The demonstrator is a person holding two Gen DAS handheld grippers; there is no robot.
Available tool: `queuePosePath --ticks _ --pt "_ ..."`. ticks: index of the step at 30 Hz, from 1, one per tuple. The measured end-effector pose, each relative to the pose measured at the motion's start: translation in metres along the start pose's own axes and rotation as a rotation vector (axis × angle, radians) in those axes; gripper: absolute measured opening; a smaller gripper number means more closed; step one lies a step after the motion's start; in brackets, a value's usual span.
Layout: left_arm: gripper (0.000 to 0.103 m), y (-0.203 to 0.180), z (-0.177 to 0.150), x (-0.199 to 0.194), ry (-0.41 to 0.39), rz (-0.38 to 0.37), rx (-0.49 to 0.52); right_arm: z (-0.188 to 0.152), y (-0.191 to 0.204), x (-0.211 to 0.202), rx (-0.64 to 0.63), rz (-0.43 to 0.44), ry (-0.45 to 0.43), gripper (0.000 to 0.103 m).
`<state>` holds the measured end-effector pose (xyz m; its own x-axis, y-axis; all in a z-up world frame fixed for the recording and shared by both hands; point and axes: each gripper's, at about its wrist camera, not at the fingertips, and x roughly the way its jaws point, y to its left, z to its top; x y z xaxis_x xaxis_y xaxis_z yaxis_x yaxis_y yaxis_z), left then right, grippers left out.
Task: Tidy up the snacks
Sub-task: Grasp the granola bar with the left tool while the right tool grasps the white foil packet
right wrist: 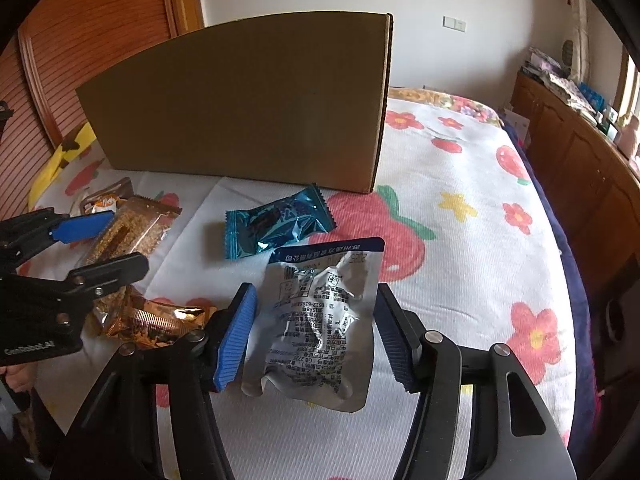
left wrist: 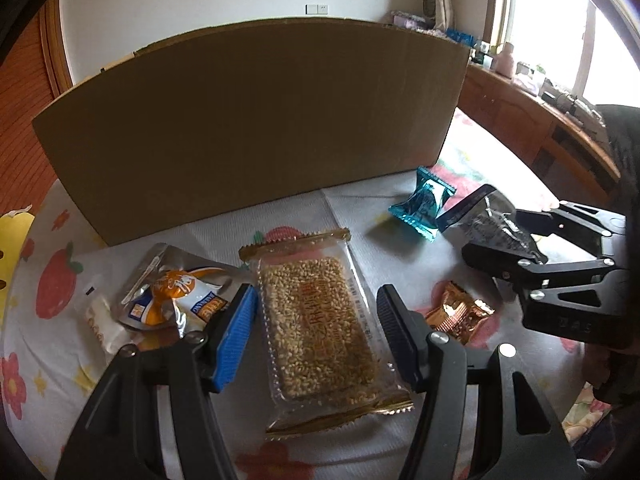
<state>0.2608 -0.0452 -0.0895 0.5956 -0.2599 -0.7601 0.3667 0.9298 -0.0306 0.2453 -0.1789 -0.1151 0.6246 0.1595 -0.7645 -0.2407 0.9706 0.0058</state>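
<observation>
My left gripper [left wrist: 316, 294] stands open astride a grain bar [left wrist: 320, 340] in a clear, gold-ended wrapper that lies flat on the bedsheet. Neither pad presses it. From the right wrist view that gripper [right wrist: 120, 242] hovers over the same bar [right wrist: 128, 232]. My right gripper [right wrist: 316, 292] is shut on a crinkled silver pouch [right wrist: 320, 320] with a navy top, its blue pads touching both side edges. In the left wrist view the right gripper [left wrist: 494, 232] holds this pouch [left wrist: 488, 220] at the right. A large cardboard box [left wrist: 248, 128] [right wrist: 240, 108] stands behind the snacks.
A teal packet [left wrist: 422, 208] [right wrist: 280, 224] lies near the box's right corner. A gold-wrapped candy [left wrist: 456, 312] [right wrist: 156, 320] sits between the grippers. An orange-and-silver pouch [left wrist: 176, 292] and a white packet [left wrist: 98, 316] lie left of the bar. The flowered sheet [right wrist: 460, 208] stretches right toward wooden cabinets [right wrist: 580, 160].
</observation>
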Motion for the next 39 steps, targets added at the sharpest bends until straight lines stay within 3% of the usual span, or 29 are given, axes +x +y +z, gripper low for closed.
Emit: queuePosePath --ticks 7,10,16,39 --pt "0.062 0.001 -0.002 0.004 0.006 0.006 -0.012 0.000 -0.001 -0.001 0.004 0.011 -0.004 0.061" --pt "0.052 -0.001 -0.003 0.004 -0.001 0.005 -0.001 0.000 -0.002 -0.002 0.003 0.011 -0.004 0.060" --pt "0.046 -0.001 -0.009 -0.006 -0.030 0.008 0.006 0.000 -0.003 -0.001 0.002 0.018 -0.003 0.060" --pt "0.046 0.017 -0.022 -0.074 -0.190 -0.015 -0.043 0.000 0.005 0.001 -0.022 -0.006 0.004 0.056"
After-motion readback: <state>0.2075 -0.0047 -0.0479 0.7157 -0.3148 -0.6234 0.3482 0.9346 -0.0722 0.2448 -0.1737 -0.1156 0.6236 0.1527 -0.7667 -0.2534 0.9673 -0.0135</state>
